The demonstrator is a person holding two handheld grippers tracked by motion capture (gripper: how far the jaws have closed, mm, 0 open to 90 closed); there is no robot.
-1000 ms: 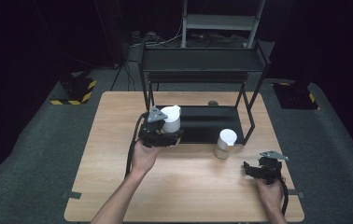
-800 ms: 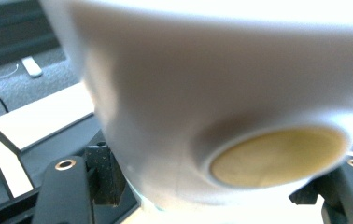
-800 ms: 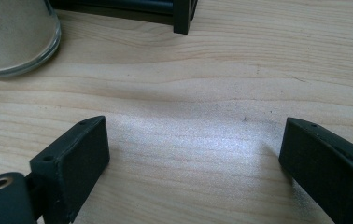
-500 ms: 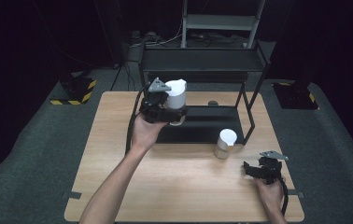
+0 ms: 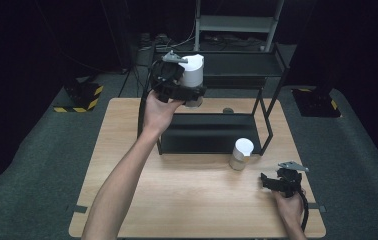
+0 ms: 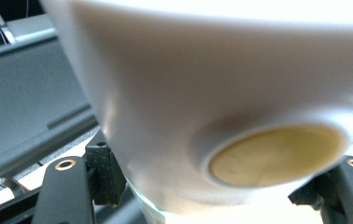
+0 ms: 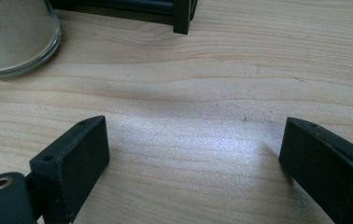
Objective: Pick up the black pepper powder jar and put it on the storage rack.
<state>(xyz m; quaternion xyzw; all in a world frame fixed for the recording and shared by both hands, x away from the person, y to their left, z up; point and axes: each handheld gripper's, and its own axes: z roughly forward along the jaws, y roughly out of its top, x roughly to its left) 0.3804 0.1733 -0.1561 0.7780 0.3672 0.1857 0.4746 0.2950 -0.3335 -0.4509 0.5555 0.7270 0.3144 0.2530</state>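
Left claw point(image 5: 189, 92): pinching white cup point(image 5: 193, 70), held up in the air beside the rack's top shelf, at its left front corner.
Cup: upright in the high view; in the left gripper view its base with a tan round underside point(image 6: 275, 154) sits between the black jaws.
Right claw point(image 5: 269, 181): spread, nothing between the jaws, low over the table point(image 5: 187, 200) near its right front corner, in the person's right hand point(image 5: 288, 202).
Second cup point(image 5: 241, 154): on the table just in front of the rack's lower shelf, right side, apart from the right claw; glass-like rim point(image 7: 11, 37) seen at top left of the right gripper view.
Rack point(image 5: 212, 100): black metal, two shelves, stands at the table's back half; top shelf bare where visible.
Small round thing point(image 5: 228, 110): behind the rack on the table, too small to tell.
Surface: light wood table, grain visible.
Room: dark, grey carpet, yellow-black striped bases point(image 5: 79, 100) at left, metal shelving point(image 5: 237, 22) and cables behind.
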